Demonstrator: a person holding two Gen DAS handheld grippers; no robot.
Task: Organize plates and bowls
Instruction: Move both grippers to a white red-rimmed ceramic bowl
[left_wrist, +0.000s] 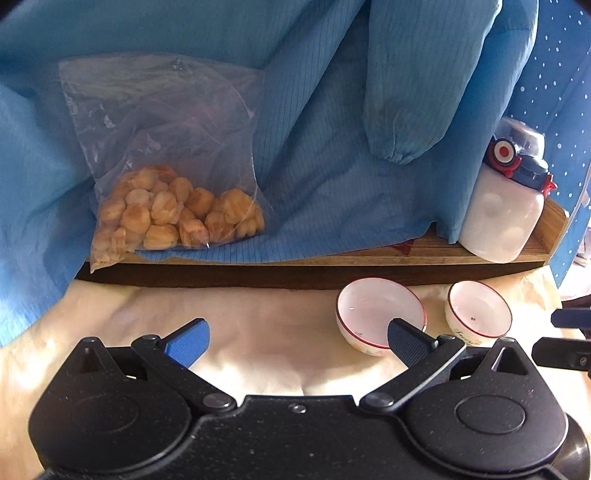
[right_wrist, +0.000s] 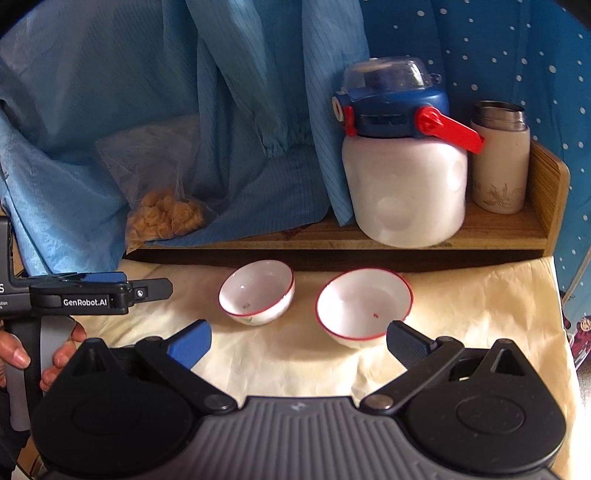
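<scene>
two white red-rimmed bowls (right_wrist: 257, 291) (right_wrist: 364, 307) upright, side by side, apart.

Home: bowls (right_wrist: 256, 291), snack bag (left_wrist: 177, 210), flask (right_wrist: 498, 158)

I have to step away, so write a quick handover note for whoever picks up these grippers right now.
Left gripper: open, empty, low over the cream cloth.
Right gripper: open, empty, facing the bowls.
Left bowl and right bowl, both white with red rims, sit side by side and apart on the cloth before the wooden shelf.
Done: nothing is stacked yet.
Left: pick up one bowl and nest it in the other. No plates are in view.
</scene>
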